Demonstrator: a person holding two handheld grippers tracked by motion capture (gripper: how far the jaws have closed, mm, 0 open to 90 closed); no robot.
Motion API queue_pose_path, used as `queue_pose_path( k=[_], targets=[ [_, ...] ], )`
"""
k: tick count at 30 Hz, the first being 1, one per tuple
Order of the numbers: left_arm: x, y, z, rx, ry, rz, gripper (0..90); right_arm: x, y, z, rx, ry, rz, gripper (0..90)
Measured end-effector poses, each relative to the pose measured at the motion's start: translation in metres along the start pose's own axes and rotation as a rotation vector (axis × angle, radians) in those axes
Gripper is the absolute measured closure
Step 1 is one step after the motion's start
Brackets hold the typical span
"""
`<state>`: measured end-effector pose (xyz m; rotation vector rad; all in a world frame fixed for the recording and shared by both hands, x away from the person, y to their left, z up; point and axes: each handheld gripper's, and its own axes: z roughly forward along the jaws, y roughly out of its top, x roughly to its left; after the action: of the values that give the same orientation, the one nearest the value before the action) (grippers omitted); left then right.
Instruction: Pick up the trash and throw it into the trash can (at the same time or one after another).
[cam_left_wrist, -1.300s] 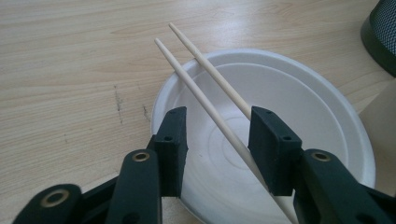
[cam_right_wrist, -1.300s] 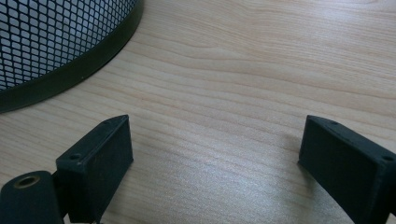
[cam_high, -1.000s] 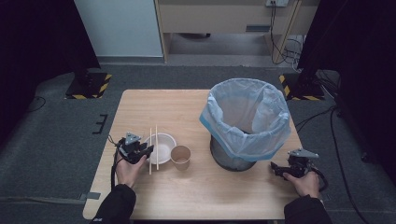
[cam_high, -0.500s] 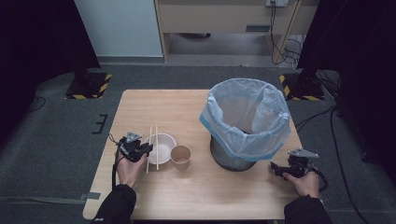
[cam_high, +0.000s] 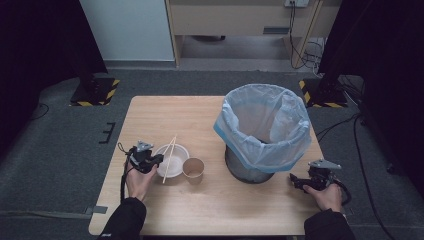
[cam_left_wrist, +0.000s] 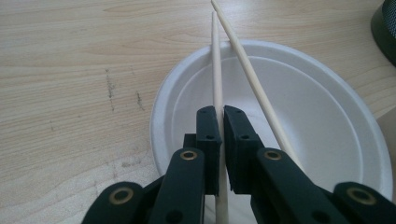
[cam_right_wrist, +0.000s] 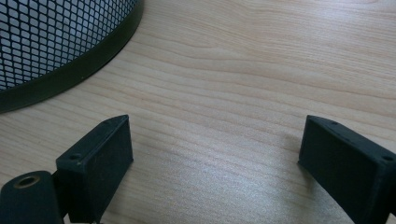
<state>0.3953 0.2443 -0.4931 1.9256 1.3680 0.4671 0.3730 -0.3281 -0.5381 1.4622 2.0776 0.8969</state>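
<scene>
A white paper plate lies on the wooden table with two wooden chopsticks across it. My left gripper reaches over the plate's left rim; its jaws have just been closing and now pinch one chopstick. The second chopstick lies free just to its right. My right gripper rests low on the table right of the bin, jaws wide open over bare wood.
A brown paper cup stands right of the plate. A black mesh bin lined with a pale blue bag takes up the table's right half. The table's near edge runs just behind both hands.
None visible in the high view; both hands keep their places.
</scene>
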Motion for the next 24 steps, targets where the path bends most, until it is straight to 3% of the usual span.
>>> queue_pose_path(
  k=[4, 10, 19, 22, 24],
  targets=[
    [-0.001, 0.000, -0.001, 0.001, -0.002, 0.004, 85.3, 0.000, 0.000, 0.000, 0.000, 0.000, 0.000, 9.9],
    [-0.002, 0.004, -0.007, -0.036, -0.008, 0.000, 85.4, 0.000, 0.000, 0.000, 0.000, 0.000, 0.000, 9.8],
    [0.000, 0.013, -0.026, -0.136, -0.041, -0.029, 85.3, 0.000, 0.000, 0.000, 0.000, 0.000, 0.001, 9.9],
    [-0.001, 0.016, -0.031, -0.161, -0.049, -0.024, 85.3, 0.000, 0.000, 0.000, 0.000, 0.000, 0.000, 9.8],
    [-0.003, 0.020, -0.040, -0.208, -0.061, -0.016, 85.3, 0.000, 0.000, 0.000, 0.000, 0.000, 0.000, 9.8]
  ],
)
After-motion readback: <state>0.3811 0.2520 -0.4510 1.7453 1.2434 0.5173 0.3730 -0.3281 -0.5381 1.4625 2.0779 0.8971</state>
